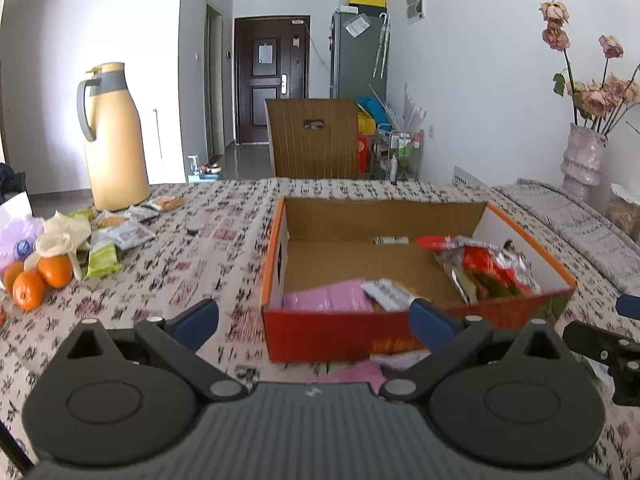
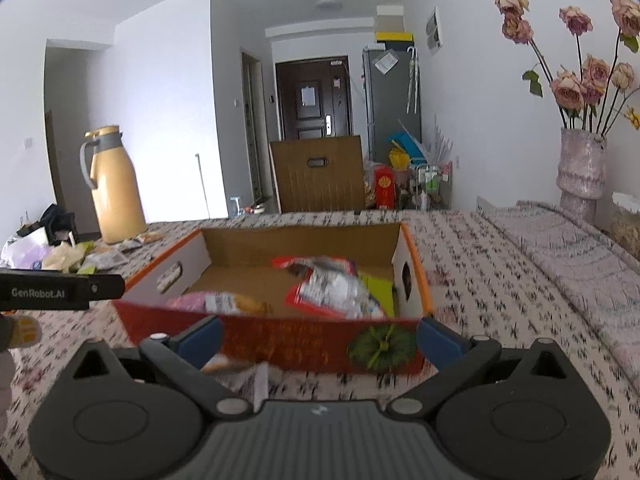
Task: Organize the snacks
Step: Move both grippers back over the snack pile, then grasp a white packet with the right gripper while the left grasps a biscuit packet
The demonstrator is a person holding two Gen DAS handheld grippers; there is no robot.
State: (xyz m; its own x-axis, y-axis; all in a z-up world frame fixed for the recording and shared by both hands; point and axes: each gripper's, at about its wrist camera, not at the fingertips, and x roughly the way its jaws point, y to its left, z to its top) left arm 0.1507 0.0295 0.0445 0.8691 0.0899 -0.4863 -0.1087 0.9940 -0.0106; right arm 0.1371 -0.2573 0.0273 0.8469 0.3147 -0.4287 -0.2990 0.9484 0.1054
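An open orange-red cardboard box (image 1: 320, 332) (image 2: 280, 340) stands on the patterned tablecloth just ahead of both grippers. Inside lie a pink packet (image 1: 324, 300) (image 2: 186, 302), a white-and-brown packet (image 1: 386, 292) (image 2: 236, 304) and a heap of red and silver packets (image 1: 484, 268) (image 2: 332, 284). My left gripper (image 1: 314, 322) is open, its fingers spread in front of the box's near wall, nothing between them. My right gripper (image 2: 320, 338) is open too, empty, facing the same wall. Loose snack packets (image 1: 120, 236) (image 2: 108, 258) lie at the left near the flask.
A yellow thermos flask (image 1: 114, 140) (image 2: 114, 184) stands at the back left. Oranges (image 1: 38, 280) and crumpled wrappers sit at the left edge. A pink vase of dried roses (image 1: 582, 160) (image 2: 580, 164) stands far right. A wooden chair back (image 1: 314, 140) rises behind the table.
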